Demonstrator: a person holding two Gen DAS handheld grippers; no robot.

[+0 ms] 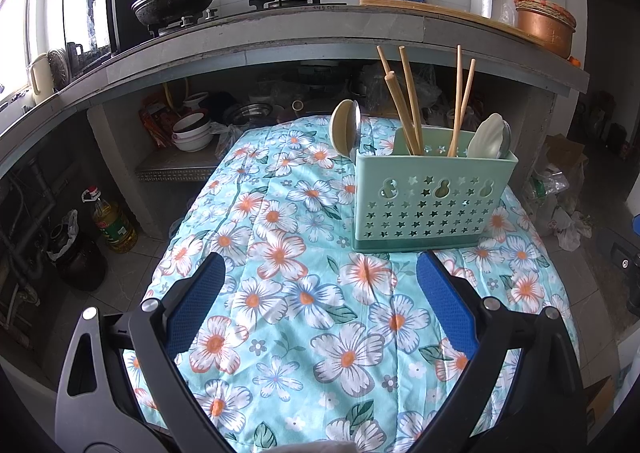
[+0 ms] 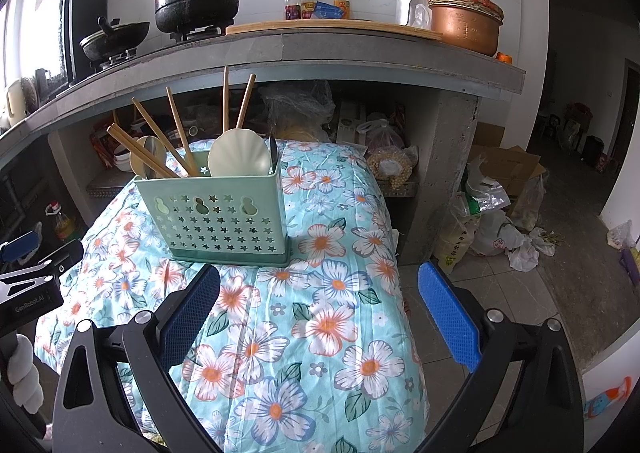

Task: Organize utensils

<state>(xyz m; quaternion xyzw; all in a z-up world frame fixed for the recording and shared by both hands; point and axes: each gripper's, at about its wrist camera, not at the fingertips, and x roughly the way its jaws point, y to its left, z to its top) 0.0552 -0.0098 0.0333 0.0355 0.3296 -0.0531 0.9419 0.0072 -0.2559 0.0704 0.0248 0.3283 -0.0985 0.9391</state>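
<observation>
- The sorting looks close to finished: every utensil in view already stands in the green utensil caddy (image 1: 430,197), and nothing loose shows on the floral cloth (image 1: 304,313) in either view.
- The left gripper (image 1: 320,285) hangs above the near part of the cloth with its blue pads spread wide apart and nothing between them; the caddy stands just beyond its tips, toward the right.
- The right gripper (image 2: 320,293) is likewise wide apart and empty, low over the near right edge of the cloth, with the caddy just beyond its left pad (image 2: 188,313).
- The next move, as I judge it, calls either for a check that no utensil lies out of sight or for tidying the caddy itself. The latter would mean reaching one gripper up over the rim and closing on a single stick without tipping the light container.
- The caddy is pale green plastic, upright, with star and gourd-shaped cut-outs in its near wall and a darker base.
- Wooden chopsticks (image 1: 408,105) lean in it at different angles, some to the left and two more upright further right.
- A pale scalloped spoon (image 2: 239,153) stands at its right end, another round spoon (image 1: 346,127) at the far left corner; whether that one is inside the rim or behind it I cannot tell.
</observation>
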